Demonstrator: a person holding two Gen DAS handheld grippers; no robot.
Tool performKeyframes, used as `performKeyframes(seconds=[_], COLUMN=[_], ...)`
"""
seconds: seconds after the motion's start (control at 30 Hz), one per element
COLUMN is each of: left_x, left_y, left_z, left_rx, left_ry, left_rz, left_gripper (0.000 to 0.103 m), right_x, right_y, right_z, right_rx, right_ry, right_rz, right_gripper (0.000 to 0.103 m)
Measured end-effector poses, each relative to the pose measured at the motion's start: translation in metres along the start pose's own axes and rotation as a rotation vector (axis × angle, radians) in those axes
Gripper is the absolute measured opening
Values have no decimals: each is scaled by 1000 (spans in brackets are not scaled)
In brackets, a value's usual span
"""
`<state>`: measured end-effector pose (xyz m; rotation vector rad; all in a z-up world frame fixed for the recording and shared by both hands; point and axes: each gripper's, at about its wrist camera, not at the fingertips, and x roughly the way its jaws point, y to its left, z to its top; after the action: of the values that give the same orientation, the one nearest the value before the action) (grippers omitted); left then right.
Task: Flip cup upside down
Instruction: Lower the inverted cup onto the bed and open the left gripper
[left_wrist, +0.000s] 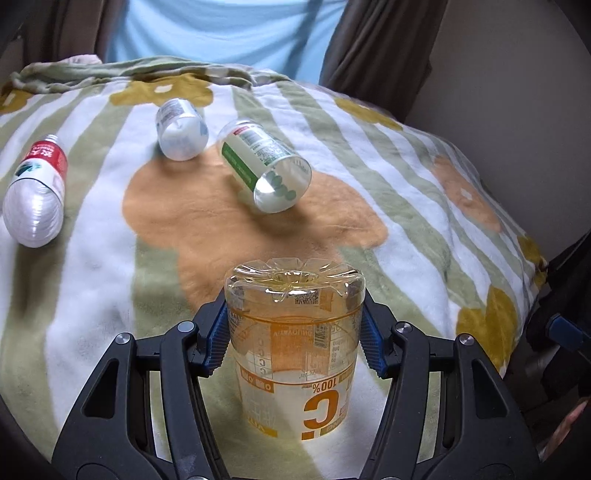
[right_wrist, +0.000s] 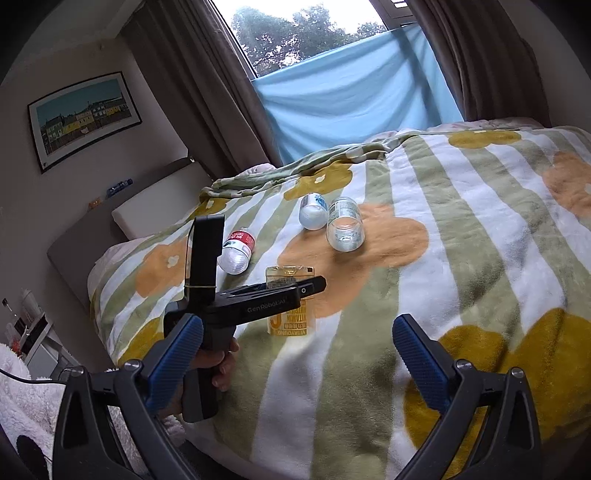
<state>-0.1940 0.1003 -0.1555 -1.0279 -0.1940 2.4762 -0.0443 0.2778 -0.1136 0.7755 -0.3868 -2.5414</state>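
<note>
Cup (left_wrist: 295, 343) inverted on blanket (left_wrist: 110, 295), clamped between left gripper (left_wrist: 295, 345) pads

Clear cup (left_wrist: 295, 332) w/ orange print; blanket (left_wrist: 369, 129) w/ green-white stripes, orange & mustard flowers.

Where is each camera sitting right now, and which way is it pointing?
Left wrist view: rides the left hand-held gripper, looking forward across the flower-patterned striped blanket toward the window; its blue pads clamp the clear orange-printed plastic cup, base up.
Right wrist view: rides the right hand-held gripper, open and empty, looking across the bed from the side; the person's left hand shows.
Shared: the cup, the left hand-held gripper, and three cut bottles lying beyond.
</note>
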Motion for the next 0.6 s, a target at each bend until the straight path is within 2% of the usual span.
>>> performKeyframes(seconds=[0.13, 0.23, 0.6], left_x=[-2, -1, -2], left_y=[3, 7, 1], left_z=[7, 9, -4], left_rx=[5, -13, 22], left_ry=[-57, -79, -34], left_rz=[42, 42, 73], left_gripper=[56, 56, 56], right_x=[2, 4, 6], right_y=[0, 1, 4], right_z=[-1, -2, -6], right_rx=[1, 4, 4], right_ry=[-1, 0, 8], right_rz=[5, 3, 18], right_gripper=[103, 103, 103])
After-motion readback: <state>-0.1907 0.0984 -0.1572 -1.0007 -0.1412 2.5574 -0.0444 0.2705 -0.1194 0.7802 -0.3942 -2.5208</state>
